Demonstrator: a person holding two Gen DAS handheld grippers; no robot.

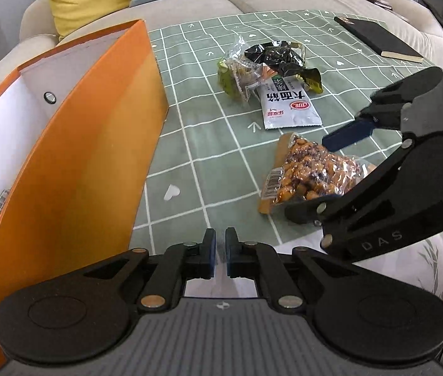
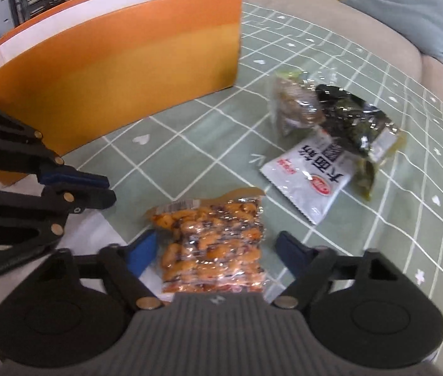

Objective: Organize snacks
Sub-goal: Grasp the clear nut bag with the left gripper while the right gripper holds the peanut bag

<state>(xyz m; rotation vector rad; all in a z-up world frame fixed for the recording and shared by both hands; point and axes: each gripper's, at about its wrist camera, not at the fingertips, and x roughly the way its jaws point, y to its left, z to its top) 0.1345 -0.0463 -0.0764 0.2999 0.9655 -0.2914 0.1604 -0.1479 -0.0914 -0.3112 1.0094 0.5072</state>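
The right claw [image 2: 213,247] is gaping wide around a peanut packet [image 2: 212,244] lying on the table [image 2: 190,144]. The left claw [image 1: 220,250], nearly closed and empty, is hovering beside the orange box [image 1: 96,156].

peanut pack [image 2: 212,247]: glossy clear plastic, between right gripper [image 2: 213,252] fingers | box [image 2: 121,72]: matt orange card (white inside) | tablecloth [image 1: 196,144]: smooth green check
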